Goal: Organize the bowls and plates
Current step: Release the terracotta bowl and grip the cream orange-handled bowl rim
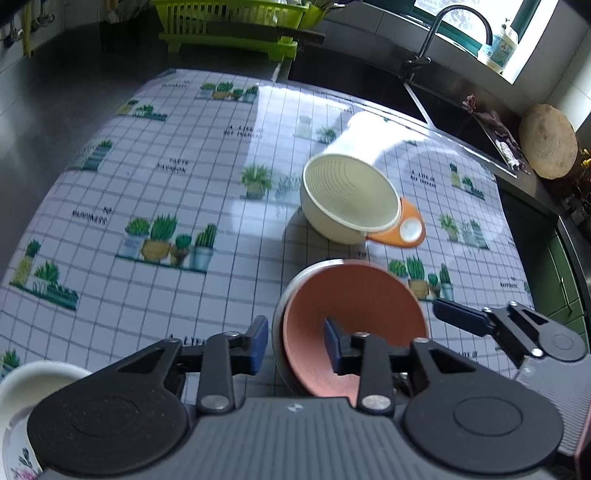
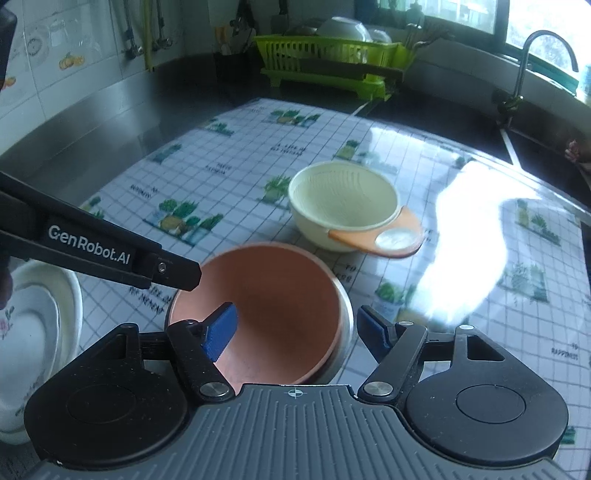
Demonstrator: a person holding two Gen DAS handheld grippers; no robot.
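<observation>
Left gripper: my left gripper point(image 1: 295, 345) has its blue pads parted, one on each side of the near-left rim of the stacked bowls; neither pad presses the rim, so it grips nothing.
Right gripper: my right gripper point(image 2: 295, 334) stands wider, its left pad inside the terracotta bowl and its right pad outside the grey bowl's wall; I see a gap on both sides, so it is open and holds nothing.
Terracotta bowl: the terracotta bowl point(image 2: 273, 310) sits nested, slightly tilted, inside a grey bowl point(image 2: 345, 325), near me on the checked tablecloth point(image 1: 147, 184).
Cream colander bowl: the cream colander bowl point(image 1: 347, 201) stands farther away, right of centre, apart from the stack, with an orange handle point(image 1: 404, 223) pointing right.
White plates: a stack of white plates point(image 2: 33, 332) with a flower print lies at the near left, close to the stack.
Dish rack: a green dish rack point(image 2: 328, 62) stands far off on the dark counter.
Tap: the tap point(image 1: 454, 33) is at the far right.
</observation>
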